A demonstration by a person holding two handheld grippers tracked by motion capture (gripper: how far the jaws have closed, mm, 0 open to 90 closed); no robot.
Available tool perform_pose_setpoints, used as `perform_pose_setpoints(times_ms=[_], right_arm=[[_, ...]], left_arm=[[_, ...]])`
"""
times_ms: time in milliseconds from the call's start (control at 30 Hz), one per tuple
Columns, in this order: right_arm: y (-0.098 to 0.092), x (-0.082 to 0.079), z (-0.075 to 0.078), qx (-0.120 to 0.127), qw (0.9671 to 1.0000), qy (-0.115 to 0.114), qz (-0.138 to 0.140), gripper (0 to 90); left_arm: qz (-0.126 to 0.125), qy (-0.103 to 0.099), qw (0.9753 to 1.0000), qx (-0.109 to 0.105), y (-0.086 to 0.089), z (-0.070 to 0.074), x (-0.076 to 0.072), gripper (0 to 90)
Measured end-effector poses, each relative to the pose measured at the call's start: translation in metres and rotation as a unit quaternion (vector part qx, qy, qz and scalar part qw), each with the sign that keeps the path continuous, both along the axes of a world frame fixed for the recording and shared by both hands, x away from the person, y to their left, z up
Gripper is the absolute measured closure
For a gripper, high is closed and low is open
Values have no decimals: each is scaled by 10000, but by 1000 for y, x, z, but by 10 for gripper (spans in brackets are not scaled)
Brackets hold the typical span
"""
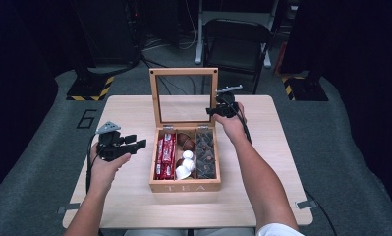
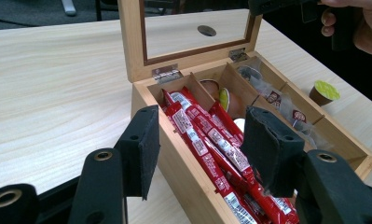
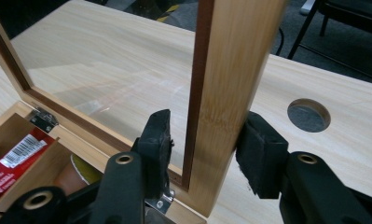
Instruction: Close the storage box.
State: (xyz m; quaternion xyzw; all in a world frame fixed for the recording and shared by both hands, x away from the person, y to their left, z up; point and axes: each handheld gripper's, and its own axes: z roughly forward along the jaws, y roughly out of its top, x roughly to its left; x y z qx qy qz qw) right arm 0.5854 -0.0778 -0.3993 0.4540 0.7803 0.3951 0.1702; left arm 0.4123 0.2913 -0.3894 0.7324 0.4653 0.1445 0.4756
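Wooden box (image 1: pixel 184 186) lettered "TEA" — right gripper (image 3: pixel 207 140) straddles its lid (image 3: pixel 225 93) frame, unclamped; left gripper (image 1: pixel 134 142) open.

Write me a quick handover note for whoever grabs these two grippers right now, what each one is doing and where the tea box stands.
Right gripper: jaws either side of the right frame of the lid, near the hinge; a firm grip cannot be confirmed.
Left gripper: open, holding nothing, left of the tea box.
Box: on the table, lid upright and open. Red packets left, capsules middle, tea bags right. One capsule sits on the table beside the box.
Left to do: probably close the lid.
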Motion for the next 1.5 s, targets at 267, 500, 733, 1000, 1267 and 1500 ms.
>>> perform_pose_setpoints(times_ms=[267,500,733,1000,1267,1500], right_arm=[[-5,-4,1,-1,10000,-74,23,640],[-8,-12,2,-18,9998,-189,57,652],[-8,-21,1,-24,9994,-346,69,652],[-9,-31,0,6,9989,-459,134,650],[-11,-40,0,-12,9984,-536,191,644],[-11,-47,-1,-9,9983,-548,214,639]], left_arm=[[-7,1,10000,3,-1,-1,0,463],[-19,1,10000,22,-3,-2,2,463],[-22,-1,10000,38,-5,-2,2,463],[-52,12,9999,91,-6,-2,3,463],[-82,53,9999,112,-12,-3,9,463],[-220,114,9997,-43,-20,0,21,465]])
